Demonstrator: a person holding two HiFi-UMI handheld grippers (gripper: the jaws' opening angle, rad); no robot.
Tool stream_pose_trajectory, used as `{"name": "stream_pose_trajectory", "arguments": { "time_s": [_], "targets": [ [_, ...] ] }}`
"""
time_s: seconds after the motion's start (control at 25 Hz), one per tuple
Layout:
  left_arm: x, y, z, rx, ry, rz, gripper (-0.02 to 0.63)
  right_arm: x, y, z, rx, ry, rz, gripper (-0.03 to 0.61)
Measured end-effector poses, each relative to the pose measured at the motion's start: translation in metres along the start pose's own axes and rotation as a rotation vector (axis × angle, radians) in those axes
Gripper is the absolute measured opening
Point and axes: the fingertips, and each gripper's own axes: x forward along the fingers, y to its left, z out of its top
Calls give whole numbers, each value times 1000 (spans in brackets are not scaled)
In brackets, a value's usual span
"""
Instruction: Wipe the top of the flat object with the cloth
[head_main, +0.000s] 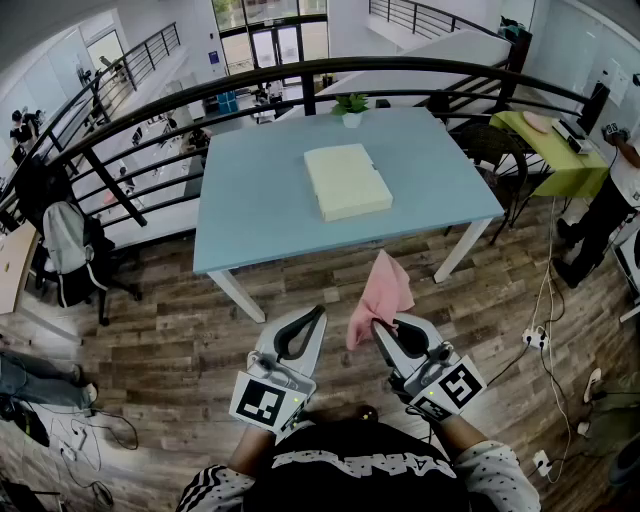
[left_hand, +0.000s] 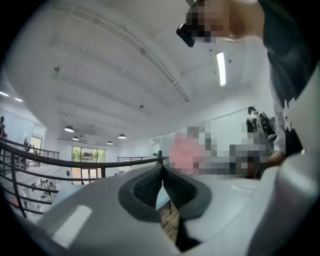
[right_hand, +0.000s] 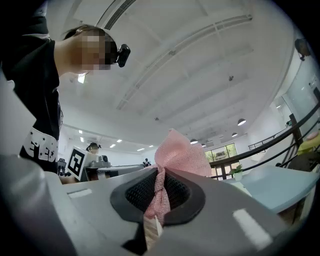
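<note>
A pale blue rectangular table (head_main: 250, 200) stands ahead of my jaws, with a curved black metal railing (head_main: 200, 95) and a small green potted plant (head_main: 351, 106) beyond it. My right gripper (right_hand: 159, 172) pinches a crumpled pink woven cloth (head_main: 383, 290) that bunches past its tips. My left gripper (left_hand: 162, 170) is pressed together, empty. The cream flat rectangular slab (head_main: 346, 181) lies on the table, well ahead of both.

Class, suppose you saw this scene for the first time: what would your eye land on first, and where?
The pink cloth stands out first, pinched in the right hand-held gripper above the wood floor, short of the light blue table. Next comes the cream flat slab lying on that table, a small potted plant at its far edge.
</note>
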Motion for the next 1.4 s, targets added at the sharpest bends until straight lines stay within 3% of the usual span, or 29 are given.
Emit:
{"name": "stream_pose_trajectory", "arguments": {
  "time_s": [0.84, 1.4],
  "targets": [
    [9, -24, 14, 20, -26, 6, 0, -30, -18, 15, -28, -49, -42, 25],
    [65, -76, 4, -20, 1, 32, 0, -76, -76, 19, -36, -16, -3, 25]
  ]
}}
